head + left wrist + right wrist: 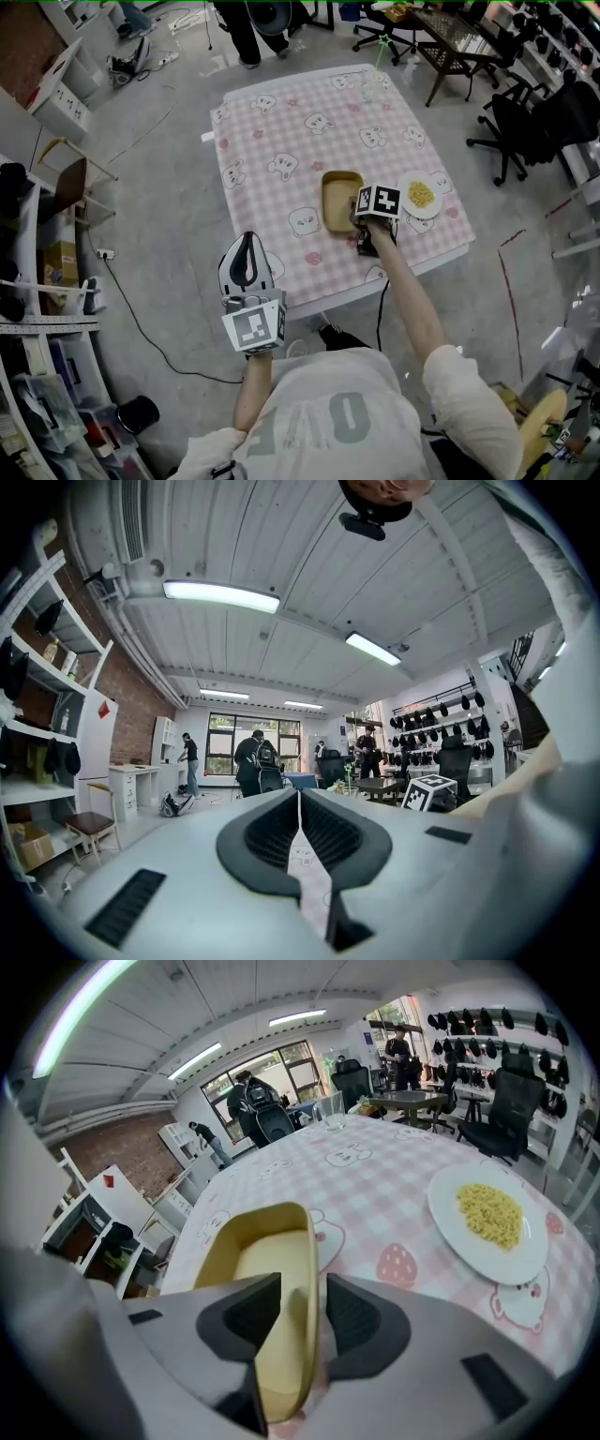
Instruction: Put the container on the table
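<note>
A tan rectangular container point(339, 199) sits on the pink checked table point(281, 122), near its front right part. My right gripper point(360, 221) points down at the container's near right corner. In the right gripper view the container's point(267, 1269) right wall stands between the jaws of the right gripper point(303, 1285), with a gap on each side, so that gripper is open. My left gripper point(246, 246) is held off the table at its front left, above the floor. In the left gripper view the left gripper point(298, 810) is shut with nothing in it.
A white plate of yellow noodles point(420, 196) lies just right of the container, also in the right gripper view point(487, 1222). A clear glass point(330, 1110) stands at the table's far edge. Office chairs point(525, 122) stand to the right, shelves point(37, 281) to the left.
</note>
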